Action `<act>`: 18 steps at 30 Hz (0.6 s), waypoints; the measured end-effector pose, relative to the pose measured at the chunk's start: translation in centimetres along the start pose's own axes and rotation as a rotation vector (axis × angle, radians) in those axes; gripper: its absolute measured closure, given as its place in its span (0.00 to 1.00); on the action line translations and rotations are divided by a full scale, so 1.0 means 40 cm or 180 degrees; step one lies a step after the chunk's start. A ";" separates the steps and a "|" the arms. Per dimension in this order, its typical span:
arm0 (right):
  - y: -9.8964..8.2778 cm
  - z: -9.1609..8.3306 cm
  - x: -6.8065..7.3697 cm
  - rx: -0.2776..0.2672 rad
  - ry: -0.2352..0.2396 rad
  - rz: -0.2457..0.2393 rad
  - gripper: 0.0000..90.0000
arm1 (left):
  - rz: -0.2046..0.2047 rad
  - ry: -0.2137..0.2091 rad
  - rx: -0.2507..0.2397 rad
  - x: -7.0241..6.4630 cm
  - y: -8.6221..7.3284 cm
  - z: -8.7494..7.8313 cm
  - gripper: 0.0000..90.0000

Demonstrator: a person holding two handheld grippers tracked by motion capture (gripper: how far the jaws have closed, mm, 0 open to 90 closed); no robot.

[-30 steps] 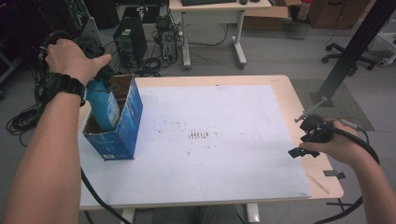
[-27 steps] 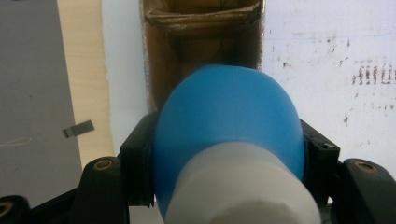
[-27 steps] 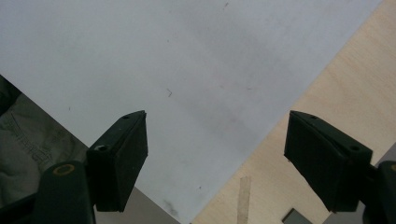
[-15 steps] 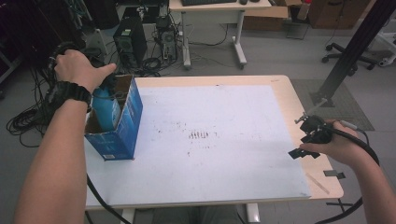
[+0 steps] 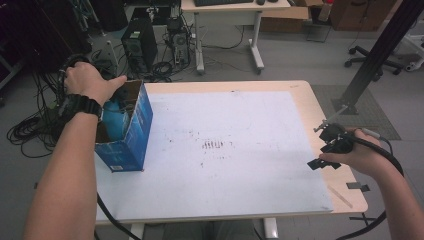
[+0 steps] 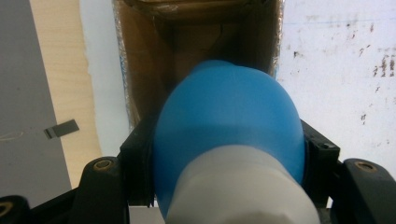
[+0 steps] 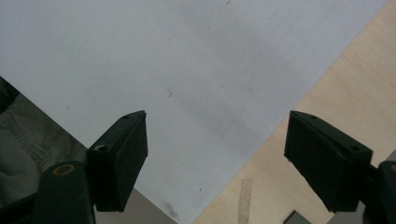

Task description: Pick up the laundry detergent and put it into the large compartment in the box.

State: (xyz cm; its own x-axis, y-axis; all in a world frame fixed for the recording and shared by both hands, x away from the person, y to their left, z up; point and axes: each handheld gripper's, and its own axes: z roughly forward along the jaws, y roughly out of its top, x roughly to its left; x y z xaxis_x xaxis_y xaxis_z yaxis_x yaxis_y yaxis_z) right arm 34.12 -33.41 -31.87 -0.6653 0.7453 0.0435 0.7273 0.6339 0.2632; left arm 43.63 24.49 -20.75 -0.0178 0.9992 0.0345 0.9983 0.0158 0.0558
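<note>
Left hand [image 5: 85, 82]: above the box, its gripper clamps the blue bottle [image 6: 226, 135]
Box [image 5: 135, 135]: upright, bottle partly inside
Right gripper [image 7: 215, 161]: jaws apart, over the table [image 5: 300, 100] edge

Smooth matt blue plastic bottle [image 6: 226, 135] with white cap, glossy blue printed cardboard box [image 5: 131, 131] with raw brown inside, scuffed white sheet [image 5: 225, 150], pale wood table [image 5: 345, 195]

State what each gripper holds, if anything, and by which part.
The left gripper clamps the blue bottle across its body, near the white cap, over the open box. The right gripper holds nothing.
</note>
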 end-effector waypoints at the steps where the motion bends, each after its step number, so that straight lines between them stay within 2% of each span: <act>1: 0.000 0.001 0.000 0.0000 0.0003 0.0001 0.24 | 0.0003 -0.0002 0.0015 0.000 0.000 0.003 0.42; 18: -0.008 0.011 -0.006 0.0022 0.0019 0.0018 0.24 | -0.0026 -0.0017 0.0091 0.003 0.003 0.057 0.42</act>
State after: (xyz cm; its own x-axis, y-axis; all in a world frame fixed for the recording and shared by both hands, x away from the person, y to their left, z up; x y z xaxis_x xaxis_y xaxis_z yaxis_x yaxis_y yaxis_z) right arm 34.13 -33.69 -32.37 -0.6623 0.7476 0.0506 0.7321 0.6312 0.2561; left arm 43.88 24.69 -23.02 -0.0256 0.9993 0.0288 0.9993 0.0248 0.0275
